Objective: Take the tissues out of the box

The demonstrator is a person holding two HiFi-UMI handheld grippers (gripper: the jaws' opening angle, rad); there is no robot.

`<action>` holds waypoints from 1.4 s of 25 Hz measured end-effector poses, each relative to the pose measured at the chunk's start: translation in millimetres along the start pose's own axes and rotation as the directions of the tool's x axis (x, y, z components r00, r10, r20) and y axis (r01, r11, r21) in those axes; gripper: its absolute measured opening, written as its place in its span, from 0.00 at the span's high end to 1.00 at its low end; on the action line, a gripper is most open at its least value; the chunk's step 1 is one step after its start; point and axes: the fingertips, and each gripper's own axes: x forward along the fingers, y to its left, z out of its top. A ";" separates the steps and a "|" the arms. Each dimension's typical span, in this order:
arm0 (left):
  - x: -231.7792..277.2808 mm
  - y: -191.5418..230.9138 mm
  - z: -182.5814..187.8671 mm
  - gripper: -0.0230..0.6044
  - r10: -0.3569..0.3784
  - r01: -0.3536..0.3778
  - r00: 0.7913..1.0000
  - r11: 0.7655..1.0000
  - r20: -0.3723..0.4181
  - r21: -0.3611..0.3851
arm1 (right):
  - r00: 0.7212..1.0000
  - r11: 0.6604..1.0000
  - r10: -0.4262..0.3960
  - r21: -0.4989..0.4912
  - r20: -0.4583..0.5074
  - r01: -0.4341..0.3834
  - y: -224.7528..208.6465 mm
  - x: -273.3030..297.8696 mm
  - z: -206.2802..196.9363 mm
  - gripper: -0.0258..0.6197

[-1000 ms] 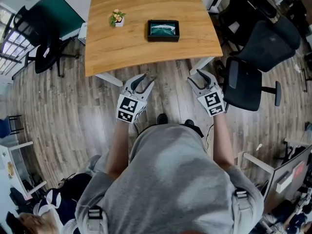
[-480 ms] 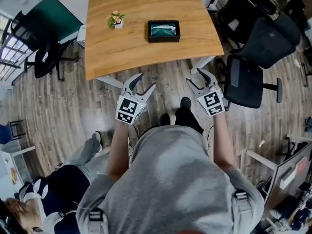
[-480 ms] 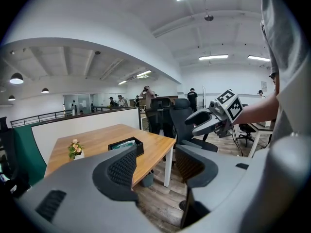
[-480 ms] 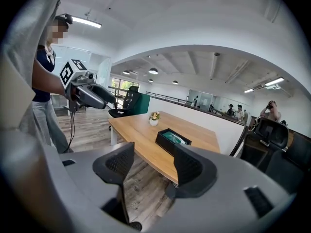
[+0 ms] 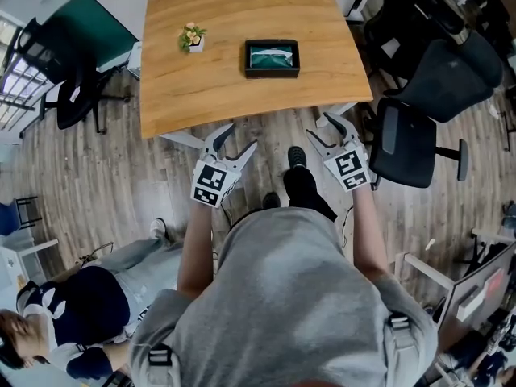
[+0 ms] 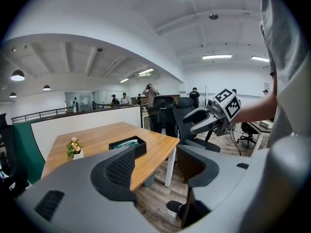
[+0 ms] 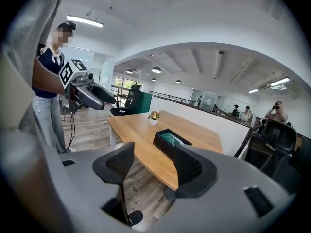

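Both grippers were held out over the wood floor (image 5: 274, 129), just short of the table (image 5: 234, 95) edge. The left gripper (image 5: 240, 135) had its jaws just opened up wide, with nothing caught between them. Same deal on the right gripper (image 5: 321, 127): jaws just spread apart, nothing pinched. The black tissue box (image 5: 272, 70) was sat on the wooden table, well apart from both grippers, with the tissues (image 5: 272, 54) seen inside it. A little flower pot (image 5: 191, 36) was parked to the box's left. A black office chair (image 5: 407, 139) was spotted near the right gripper.
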 end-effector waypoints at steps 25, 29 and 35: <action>84.9 72.2 20.8 0.52 0.130 -0.140 0.987 0.982 -0.091 -0.124 | 0.965 0.963 0.250 -0.084 -0.077 -0.256 -83.0 113.9 -5.1 0.54; 97.0 81.9 22.9 0.52 0.164 -0.178 0.981 0.975 -0.108 -0.136 | 0.950 0.945 0.301 -0.109 -0.079 -0.308 -92.5 133.9 -3.4 0.54; 118.6 97.3 30.5 0.52 0.217 -0.234 0.968 0.961 -0.123 -0.149 | 0.924 0.915 0.374 -0.131 -0.080 -0.382 -107.0 159.1 -2.7 0.55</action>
